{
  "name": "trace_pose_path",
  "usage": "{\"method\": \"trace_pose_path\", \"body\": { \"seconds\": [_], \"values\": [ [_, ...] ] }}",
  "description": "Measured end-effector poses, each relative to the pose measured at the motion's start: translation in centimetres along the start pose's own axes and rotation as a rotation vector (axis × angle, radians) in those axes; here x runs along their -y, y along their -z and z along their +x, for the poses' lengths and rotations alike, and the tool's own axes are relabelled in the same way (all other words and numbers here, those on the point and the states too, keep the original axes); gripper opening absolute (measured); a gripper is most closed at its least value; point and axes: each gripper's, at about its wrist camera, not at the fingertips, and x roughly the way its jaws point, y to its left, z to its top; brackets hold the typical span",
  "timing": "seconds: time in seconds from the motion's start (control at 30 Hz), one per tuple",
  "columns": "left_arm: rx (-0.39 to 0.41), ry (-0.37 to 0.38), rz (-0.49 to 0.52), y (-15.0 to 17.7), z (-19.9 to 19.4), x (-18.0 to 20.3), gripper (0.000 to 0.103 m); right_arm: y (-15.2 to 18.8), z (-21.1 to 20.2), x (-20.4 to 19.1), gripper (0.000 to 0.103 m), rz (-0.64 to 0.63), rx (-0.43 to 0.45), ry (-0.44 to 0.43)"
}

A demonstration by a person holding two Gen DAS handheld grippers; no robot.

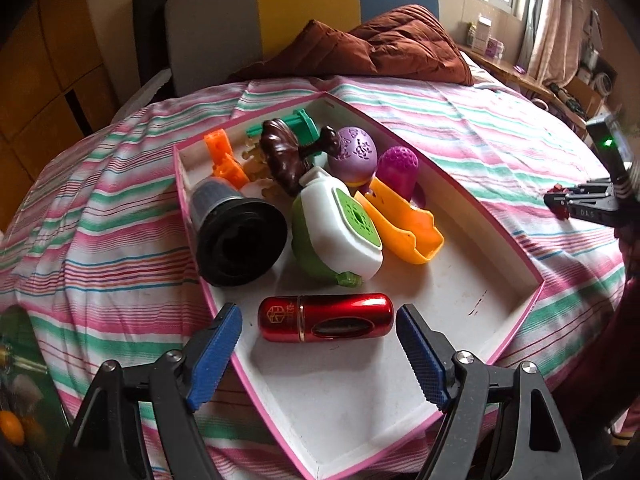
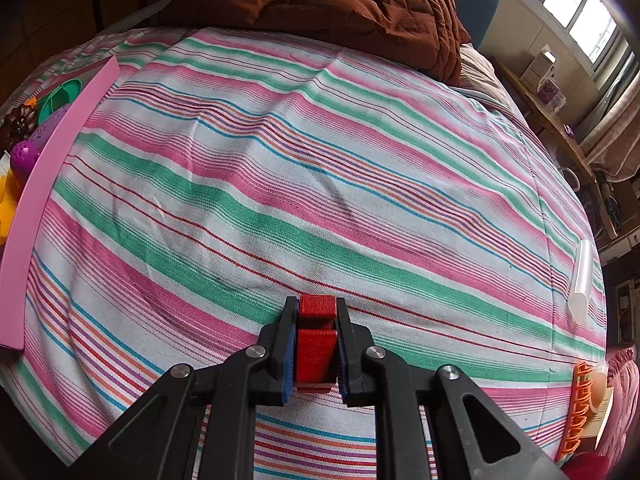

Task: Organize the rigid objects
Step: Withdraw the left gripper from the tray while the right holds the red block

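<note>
A pink-rimmed white box (image 1: 472, 280) lies on the striped bedspread. In it are a black cup (image 1: 236, 236), a white and green piece (image 1: 340, 228), an orange scoop (image 1: 404, 224), purple pieces (image 1: 354, 154), a brown piece (image 1: 284, 156) and an orange clip (image 1: 224, 156). A shiny red capsule (image 1: 324, 317) lies on the box floor at the near end. My left gripper (image 1: 318, 354) stands open just above it, blue pads apart on either side, not touching. My right gripper (image 2: 316, 344) is shut on a small red block (image 2: 316, 334) over the bedspread; it also shows as the right gripper (image 1: 568, 204) at the left wrist view's right edge.
A brown quilt (image 1: 400, 44) is heaped at the bed's far end. The box's pink wall (image 2: 36, 200) runs along the left edge of the right wrist view. A clear tube (image 2: 581, 276) and an orange comb-like piece (image 2: 578, 408) lie at the bed's right side.
</note>
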Motion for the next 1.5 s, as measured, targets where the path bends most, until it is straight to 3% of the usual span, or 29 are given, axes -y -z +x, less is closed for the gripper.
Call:
{"method": "trace_pose_path", "body": {
  "seconds": [0.33,0.47,0.63,1.5],
  "values": [
    [0.097,-0.081,-0.244,-0.3,-4.0,-1.9,0.080,0.0,0.1,0.1,0.015,-0.014,0.000,0.008],
    [0.140,-0.146,-0.237,-0.3,-5.4,-1.6,0.080,0.0,0.1,0.0,0.015,-0.018,0.001,0.014],
    [0.160,-0.167,-0.247,-0.3,-6.1,-1.6,0.080,0.0,0.1,-0.2,0.015,-0.028,0.005,0.028],
    [0.119,-0.190,-0.314,1.7,-5.3,-3.3,0.080,1.4,-1.3,-1.1,0.015,0.040,-0.041,-0.003]
  ]
}}
